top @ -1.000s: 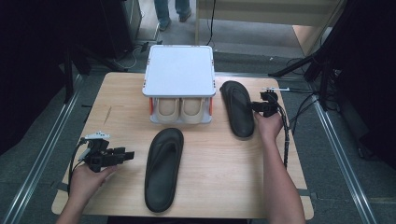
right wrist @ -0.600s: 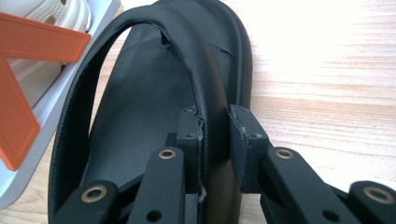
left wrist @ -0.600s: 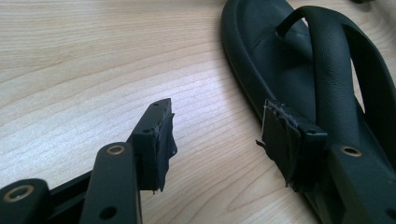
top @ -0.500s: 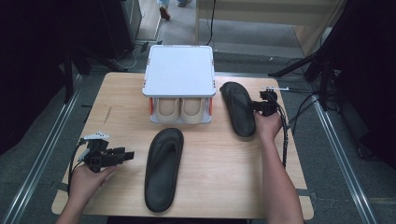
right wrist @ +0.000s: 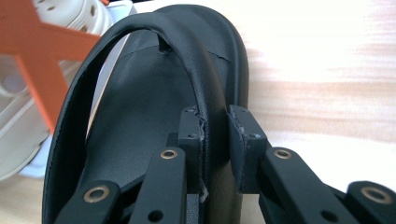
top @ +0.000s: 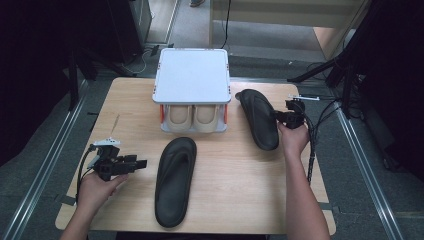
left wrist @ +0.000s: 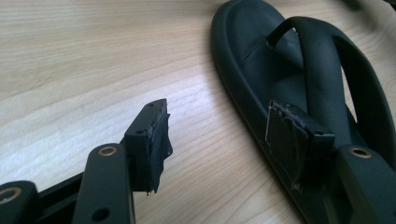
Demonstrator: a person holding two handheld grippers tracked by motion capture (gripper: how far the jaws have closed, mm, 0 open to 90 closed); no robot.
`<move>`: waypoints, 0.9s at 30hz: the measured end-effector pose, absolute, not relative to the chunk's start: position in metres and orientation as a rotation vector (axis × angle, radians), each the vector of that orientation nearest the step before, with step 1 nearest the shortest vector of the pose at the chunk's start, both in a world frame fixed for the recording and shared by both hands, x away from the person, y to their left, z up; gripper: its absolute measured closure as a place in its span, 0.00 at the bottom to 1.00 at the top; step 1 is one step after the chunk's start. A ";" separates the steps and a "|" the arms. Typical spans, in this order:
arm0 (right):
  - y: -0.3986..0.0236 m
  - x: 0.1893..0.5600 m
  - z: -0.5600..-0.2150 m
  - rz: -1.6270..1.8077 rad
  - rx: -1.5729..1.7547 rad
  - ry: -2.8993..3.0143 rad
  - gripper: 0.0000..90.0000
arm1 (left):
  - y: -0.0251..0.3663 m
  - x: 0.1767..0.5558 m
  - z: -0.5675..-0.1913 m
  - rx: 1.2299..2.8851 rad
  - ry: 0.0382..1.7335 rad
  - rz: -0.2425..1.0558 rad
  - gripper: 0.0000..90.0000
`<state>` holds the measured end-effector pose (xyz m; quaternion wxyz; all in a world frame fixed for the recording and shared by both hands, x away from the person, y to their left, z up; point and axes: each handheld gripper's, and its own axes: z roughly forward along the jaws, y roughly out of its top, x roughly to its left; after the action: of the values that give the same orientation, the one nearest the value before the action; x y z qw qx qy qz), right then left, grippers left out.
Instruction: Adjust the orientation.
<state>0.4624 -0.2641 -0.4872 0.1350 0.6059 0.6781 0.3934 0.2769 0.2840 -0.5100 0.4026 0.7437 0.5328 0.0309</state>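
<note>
Right gripper (right wrist: pixel 215 140) pinches the far sandal's (top: pixel 260 119) strap, a handy lifting handle. Left gripper (left wrist: pixel 219 137) gapes, released, beside the near sandal (top: pixel 175 181) on the worktop (top: pixel 240 200).

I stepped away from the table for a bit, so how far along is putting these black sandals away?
Done: a beige pair sits under the white rack. In hand: the right gripper has just closed its jaws on the strap of the far sandal, which lies beside the rack. Left: the near sandal lies loose on the table, and the left gripper is open beside it, gripping nothing.
</note>
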 end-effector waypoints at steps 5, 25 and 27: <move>-0.261 0.446 -0.482 1.131 1.741 1.983 0.86 | 0.281 0.284 -0.509 1.883 1.330 0.073 0.44; -0.250 0.376 -0.467 1.140 1.669 2.047 0.86 | 0.270 0.303 -0.508 1.899 1.261 0.085 0.55; -0.249 0.370 -0.466 1.138 1.658 2.057 0.86 | 0.269 0.304 -0.509 1.899 1.259 0.081 0.58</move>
<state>0.3695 -0.2494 -0.4664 0.1321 0.5712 0.7088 0.3922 0.3037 0.2692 -0.5090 0.4178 0.7568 0.5017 0.0325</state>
